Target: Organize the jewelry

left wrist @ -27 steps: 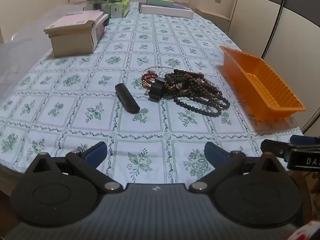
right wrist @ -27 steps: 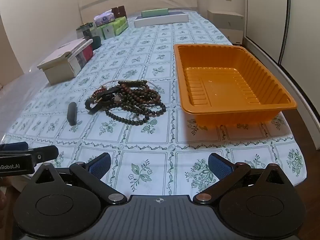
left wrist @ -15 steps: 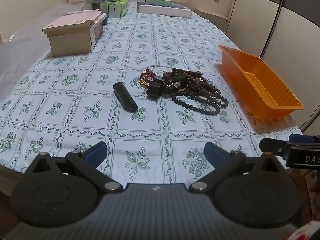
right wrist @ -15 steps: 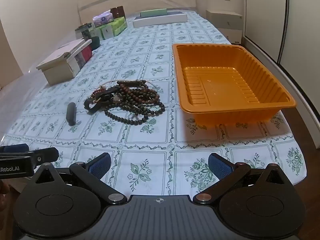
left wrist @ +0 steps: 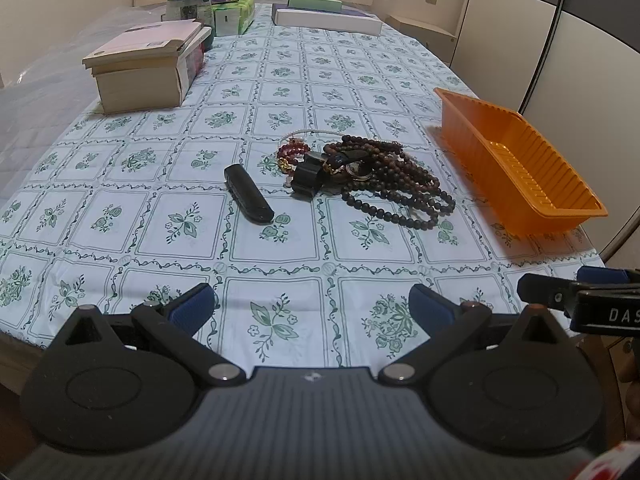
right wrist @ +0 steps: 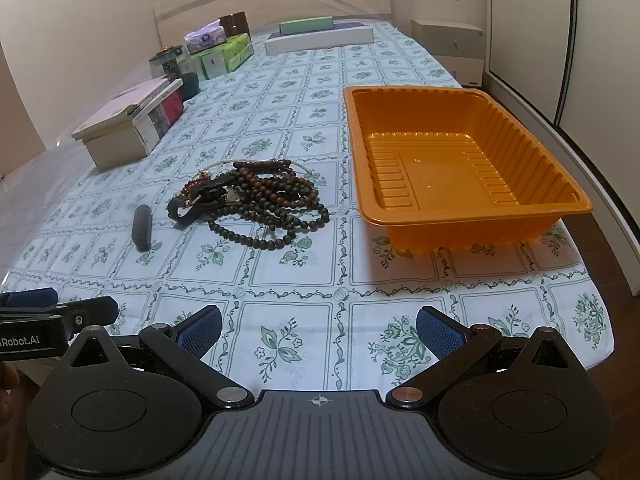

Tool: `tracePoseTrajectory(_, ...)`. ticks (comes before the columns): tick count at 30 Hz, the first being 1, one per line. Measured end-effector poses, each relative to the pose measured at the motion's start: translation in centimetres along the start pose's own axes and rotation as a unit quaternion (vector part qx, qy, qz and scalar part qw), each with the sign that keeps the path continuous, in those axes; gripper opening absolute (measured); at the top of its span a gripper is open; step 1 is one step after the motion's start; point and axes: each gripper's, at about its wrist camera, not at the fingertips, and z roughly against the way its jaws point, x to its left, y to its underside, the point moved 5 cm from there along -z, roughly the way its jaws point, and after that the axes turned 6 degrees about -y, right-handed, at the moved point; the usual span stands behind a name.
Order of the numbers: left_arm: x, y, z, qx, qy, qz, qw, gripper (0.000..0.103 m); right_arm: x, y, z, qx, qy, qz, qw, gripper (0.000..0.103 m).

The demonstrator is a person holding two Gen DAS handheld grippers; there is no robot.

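A home is indicated — a dining table [right wrist: 304,272] is covered with a floral tablecloth [left wrist: 280,80]. Tissue packs [right wrist: 222,56] and boxes [left wrist: 140,76] are kept on it, and sliding wardrobe doors [right wrist: 560,40] are seen alongside.

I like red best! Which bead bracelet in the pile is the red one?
The small red bead bracelet at the pile's left edge, beside the black watch strap. The other bead strands are dark brown or black.

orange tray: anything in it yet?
Empty. The right wrist view shows the orange tray's ribbed floor bare; the bead bracelets lie piled on the tablecloth beside it.
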Motion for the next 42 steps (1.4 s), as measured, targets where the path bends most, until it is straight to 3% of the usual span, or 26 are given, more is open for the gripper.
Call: tracePoseTrajectory(42, -0.27, -0.18, -0.09, 0.001, 0.004, -0.004, 1.0000, 0.102, -0.15, -0.42, 0.09, -0.001, 0.000, -0.005, 1.000, 0.103)
